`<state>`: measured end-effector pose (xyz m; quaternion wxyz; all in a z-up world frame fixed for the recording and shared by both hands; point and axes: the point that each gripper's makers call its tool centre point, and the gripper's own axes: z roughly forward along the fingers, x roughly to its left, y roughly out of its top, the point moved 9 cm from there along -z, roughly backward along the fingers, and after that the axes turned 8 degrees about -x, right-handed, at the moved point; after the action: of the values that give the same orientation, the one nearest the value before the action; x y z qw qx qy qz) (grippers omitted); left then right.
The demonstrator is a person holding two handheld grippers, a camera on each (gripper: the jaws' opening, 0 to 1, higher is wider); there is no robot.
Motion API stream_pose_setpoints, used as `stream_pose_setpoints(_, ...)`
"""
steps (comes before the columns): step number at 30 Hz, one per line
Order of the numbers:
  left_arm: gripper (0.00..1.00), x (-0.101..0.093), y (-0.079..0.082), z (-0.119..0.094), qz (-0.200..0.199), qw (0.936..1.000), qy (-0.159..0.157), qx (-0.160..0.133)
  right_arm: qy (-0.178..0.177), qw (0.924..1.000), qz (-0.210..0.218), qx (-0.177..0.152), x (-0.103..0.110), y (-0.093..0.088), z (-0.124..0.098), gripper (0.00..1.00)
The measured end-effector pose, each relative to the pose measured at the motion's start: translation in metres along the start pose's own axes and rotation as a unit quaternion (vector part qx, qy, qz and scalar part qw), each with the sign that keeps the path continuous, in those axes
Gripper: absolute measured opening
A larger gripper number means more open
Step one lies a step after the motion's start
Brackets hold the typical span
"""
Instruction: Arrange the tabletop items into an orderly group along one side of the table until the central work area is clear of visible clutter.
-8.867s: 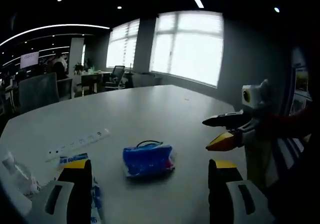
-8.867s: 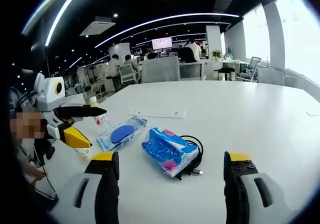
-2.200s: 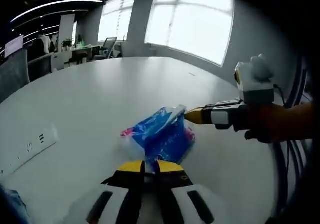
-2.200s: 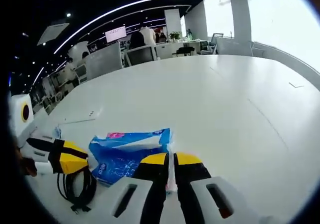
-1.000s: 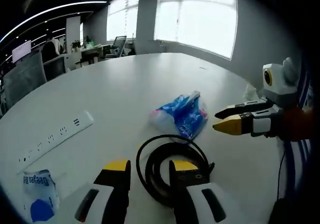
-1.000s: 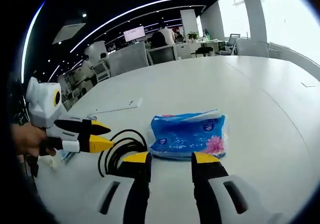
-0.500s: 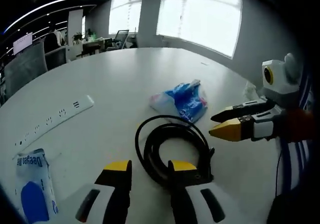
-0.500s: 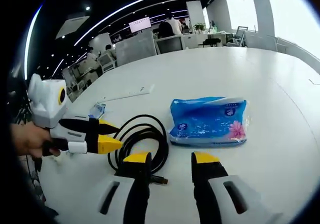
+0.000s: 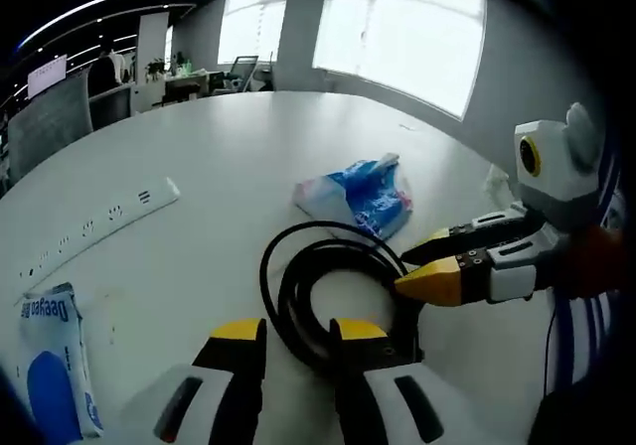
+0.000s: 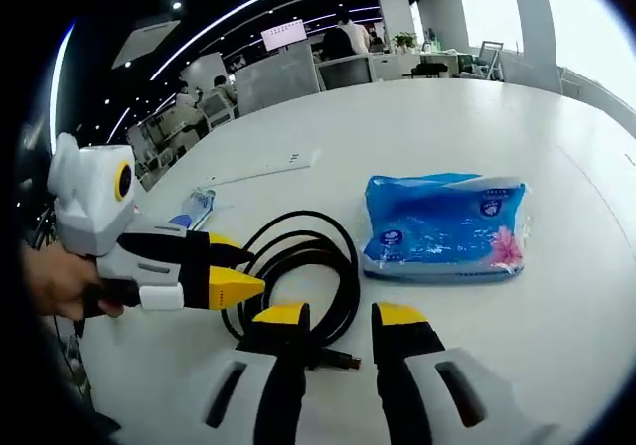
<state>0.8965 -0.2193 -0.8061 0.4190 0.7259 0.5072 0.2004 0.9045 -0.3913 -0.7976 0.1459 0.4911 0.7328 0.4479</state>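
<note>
A black coiled cable (image 9: 333, 281) lies on the white table (image 9: 229, 147), just ahead of my left gripper (image 9: 296, 328). The jaws stand open by a narrow gap, with the coil's near edge between them. My right gripper (image 9: 400, 269) comes in from the right, its tips at the coil's far side, slightly apart. In the right gripper view the cable (image 10: 298, 261) lies in front of my right gripper (image 10: 338, 316), which is open with the plug end between its jaws. The left gripper (image 10: 253, 271) is at the coil's left edge. A blue tissue pack (image 10: 447, 226) lies beyond the coil (image 9: 358, 195).
A white power strip (image 9: 94, 228) lies to the left, and a blue and white wipes pack (image 9: 50, 380) sits nearer the table's edge. Both also appear in the right gripper view: power strip (image 10: 258, 174), wipes pack (image 10: 194, 207). Chairs and desks stand beyond the table.
Earlier my right gripper was shut on the tissue pack and has let it go. Over the last second both grippers have closed in on the cable coil from opposite sides.
</note>
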Motion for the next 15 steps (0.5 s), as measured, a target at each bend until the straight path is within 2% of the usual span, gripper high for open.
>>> stream_pose_setpoints(3,0.21,-0.0014,-0.0006,0.0005,-0.006,1.0000,0.000,-0.002,-0.002,1.0000,0.009,0.003,0.0004,-0.0015,0.0021,0.18)
stream_pose_setpoints(6,0.20,-0.0015,-0.0011,0.0009,-0.012,0.9999,-0.001,-0.003,-0.011,0.9998,0.014,0.003,0.0001,-0.0032,0.0035,0.11)
stream_pose_setpoints(15,0.18,-0.0012,-0.0031,0.0030,-0.029,0.9995,-0.003,-0.007,-0.015,0.9994,0.030,0.007,0.0027,-0.0046,0.0085,0.06)
